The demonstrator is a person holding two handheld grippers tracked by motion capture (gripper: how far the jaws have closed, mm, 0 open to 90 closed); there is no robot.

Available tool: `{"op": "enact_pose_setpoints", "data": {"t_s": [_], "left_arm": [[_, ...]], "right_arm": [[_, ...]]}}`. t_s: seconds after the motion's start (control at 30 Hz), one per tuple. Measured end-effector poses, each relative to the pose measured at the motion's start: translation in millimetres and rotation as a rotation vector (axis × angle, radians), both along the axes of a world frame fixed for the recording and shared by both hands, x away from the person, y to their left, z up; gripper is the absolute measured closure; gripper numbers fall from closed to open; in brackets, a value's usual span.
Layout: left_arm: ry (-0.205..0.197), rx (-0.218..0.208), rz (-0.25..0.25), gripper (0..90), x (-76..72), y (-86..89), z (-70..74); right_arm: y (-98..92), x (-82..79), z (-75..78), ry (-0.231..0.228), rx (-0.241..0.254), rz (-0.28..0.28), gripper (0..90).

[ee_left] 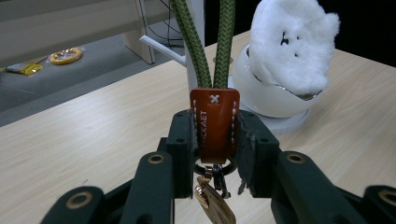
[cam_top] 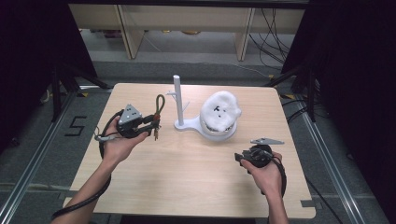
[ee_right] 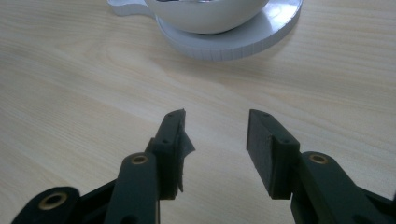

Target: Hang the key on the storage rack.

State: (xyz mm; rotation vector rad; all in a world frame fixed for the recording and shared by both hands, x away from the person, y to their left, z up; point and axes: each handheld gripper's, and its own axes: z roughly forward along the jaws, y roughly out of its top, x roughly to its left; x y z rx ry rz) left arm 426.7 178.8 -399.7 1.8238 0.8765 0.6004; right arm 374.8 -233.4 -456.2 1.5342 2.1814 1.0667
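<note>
Left hand-held gripper point(ee_left: 214, 140) pinches the keychain's leather tab point(ee_left: 214, 122), raised left of the white stand point(cam_top: 179, 100); right hand-held gripper point(ee_right: 214, 140) rests spread; next, loop onto the peg

Green braided cord point(ee_left: 201, 51) with orange-brown leather tab point(ee_left: 214, 122), white stitching, gold-tone keys point(ee_left: 214, 204); white fluffy toy point(ee_left: 292, 41) with black marks, white bowl point(ee_left: 271, 95), white stand point(cam_top: 179, 103), pale wood-grain table point(cam_top: 187, 158), black grippers.
</note>
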Motion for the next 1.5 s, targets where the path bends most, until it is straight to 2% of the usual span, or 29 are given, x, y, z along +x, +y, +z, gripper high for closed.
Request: {"op": "enact_pose_setpoints", "data": {"t_s": [0.07,0.17,0.53,0.73,0.83,0.87,0.9,1.0,1.1,1.3,1.37,1.43,1.5], "left_arm": [[-0.001,0.002,-0.003,68.3,2.5,-1.7,1.4],[0.006,-0.008,-0.002,68.3,5.4,-4.4,1.9],[0.012,-0.012,0.002,68.2,18.6,-13.2,2.1],[0.018,-0.018,0.005,68.2,24.3,-15.7,1.2],[0.027,-0.019,0.013,68.2,27.5,-16.2,-1.4],[0.032,-0.021,0.016,68.2,28.6,-16.3,-2.7],[0.035,-0.017,0.018,68.1,29.4,-16.4,-3.5],[0.043,-0.023,0.019,68.1,32.1,-17.1,-7.7],[0.055,-0.025,0.025,68.0,33.8,-18.1,-10.5],[0.074,-0.024,0.028,67.9,37.9,-22.5,-15.0],[0.078,-0.025,0.03,67.8,39.5,-24.4,-16.1],[0.081,-0.027,0.031,67.7,40.9,-26.6,-17.3],[0.085,-0.028,0.032,67.6,42.1,-28.8,-18.9]], "right_arm": [[-0.3,0.3,-0.3,-0.004,-0.014,-0.008,57.9],[-0.2,0.1,0.0,0.0,0.003,0.002,57.9],[-1.1,-1.1,1.2,0.009,0.0,-0.011,57.7],[-2.3,0.5,-0.7,-0.006,0.016,0.001,57.7],[-2.3,0.6,-1.0,-0.006,0.016,-0.001,57.6],[0.3,-1.9,0.5,0.024,0.021,-0.034,57.6],[-2.3,-0.1,-0.2,0.001,0.0,-0.013,57.5],[-2.8,0.0,-0.6,0.002,-0.004,-0.011,57.5],[-3.2,1.0,-2.0,-0.007,0.011,-0.003,57.3],[-3.6,-0.4,-0.6,0.02,0.009,-0.024,56.9],[-3.9,0.4,-2.1,0.011,0.019,-0.015,56.8],[-4.1,0.2,-1.9,0.008,-0.001,-0.018,56.8],[-4.1,0.5,-2.3,0.009,0.004,-0.016,56.7]]}}
